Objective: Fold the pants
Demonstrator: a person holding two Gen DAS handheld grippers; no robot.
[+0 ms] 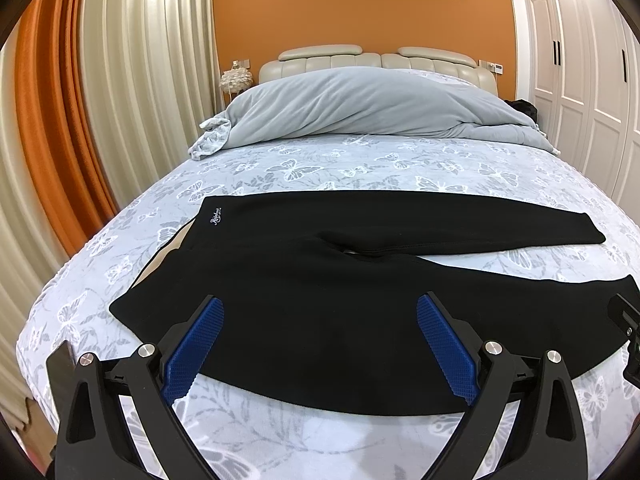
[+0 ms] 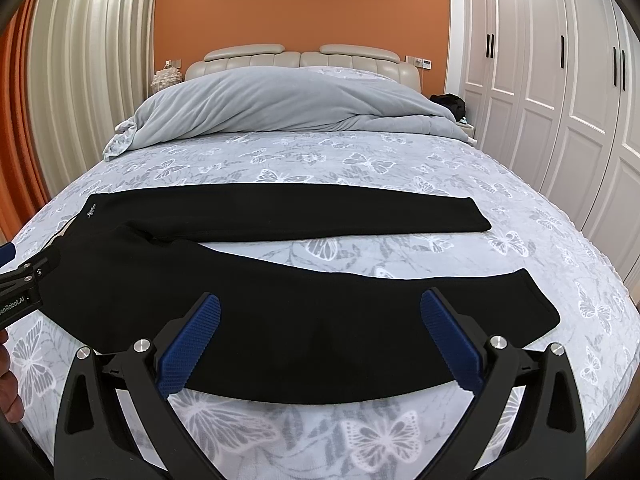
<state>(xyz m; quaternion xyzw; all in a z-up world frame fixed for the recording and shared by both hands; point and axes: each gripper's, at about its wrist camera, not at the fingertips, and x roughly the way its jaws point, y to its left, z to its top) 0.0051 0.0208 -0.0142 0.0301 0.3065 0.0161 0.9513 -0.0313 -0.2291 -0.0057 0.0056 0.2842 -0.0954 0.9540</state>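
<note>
Black pants lie flat on the bed, waistband to the left with a small white logo, the two legs spread apart toward the right. The pants also show in the right wrist view. My left gripper is open and empty, hovering over the near edge by the waist and hip. My right gripper is open and empty over the near leg, short of its cuff. The left gripper's side shows at the left edge of the right wrist view.
The bed has a grey butterfly-print sheet. A bunched grey duvet lies by the headboard. White wardrobe doors stand on the right, curtains on the left. A dark object sits on the nightstand.
</note>
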